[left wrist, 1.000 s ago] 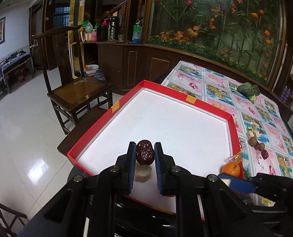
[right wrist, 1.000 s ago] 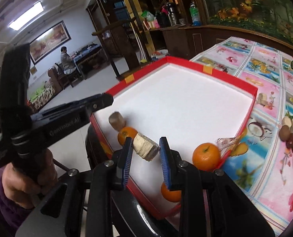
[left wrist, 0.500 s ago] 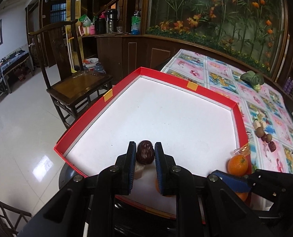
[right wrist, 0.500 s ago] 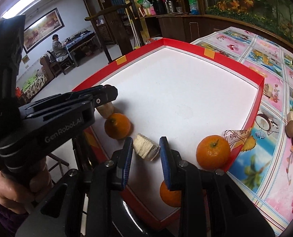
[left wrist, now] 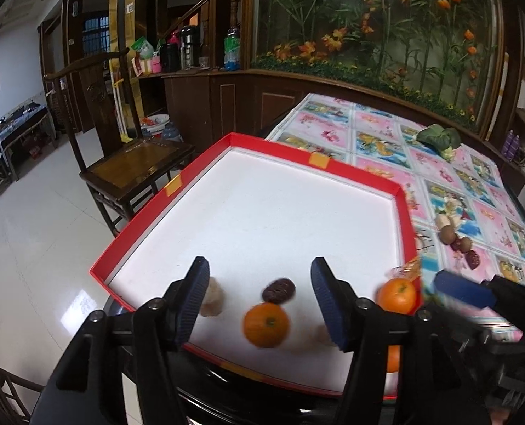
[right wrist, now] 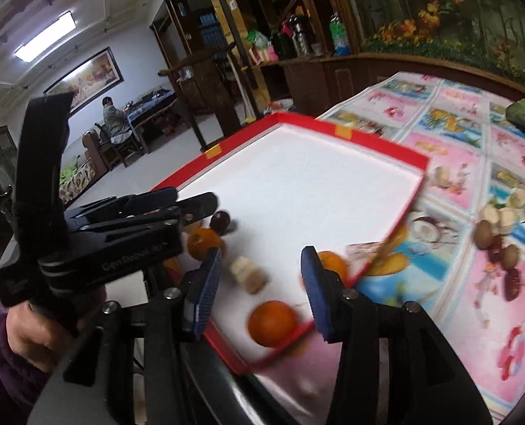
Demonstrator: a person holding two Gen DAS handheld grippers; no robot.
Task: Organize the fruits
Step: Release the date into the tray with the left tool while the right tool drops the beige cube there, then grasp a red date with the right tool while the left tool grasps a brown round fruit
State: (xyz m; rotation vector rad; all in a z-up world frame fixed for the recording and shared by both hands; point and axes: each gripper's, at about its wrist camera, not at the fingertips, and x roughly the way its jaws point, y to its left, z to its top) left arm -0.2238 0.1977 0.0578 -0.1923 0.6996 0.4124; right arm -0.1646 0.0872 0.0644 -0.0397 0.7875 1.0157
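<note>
only the right wrist view shows the hand [right wrist: 32,333] holding the left gripper [right wrist: 198,209].

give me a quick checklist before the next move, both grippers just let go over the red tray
1. Left gripper clear of the dark date: ok, jaws opening, date lies on the tray floor.
2. Right gripper clear of the pale chunk: ok, jaws opening, pads off it.
3. Released pieces inside the red tray: ok.
4. Pieces at rest: cannot tell, both views blurred.
5. Fruit left on the tablecloth: not ok, a small pile waits.
6. Oranges all inside the tray: cannot tell.
</note>
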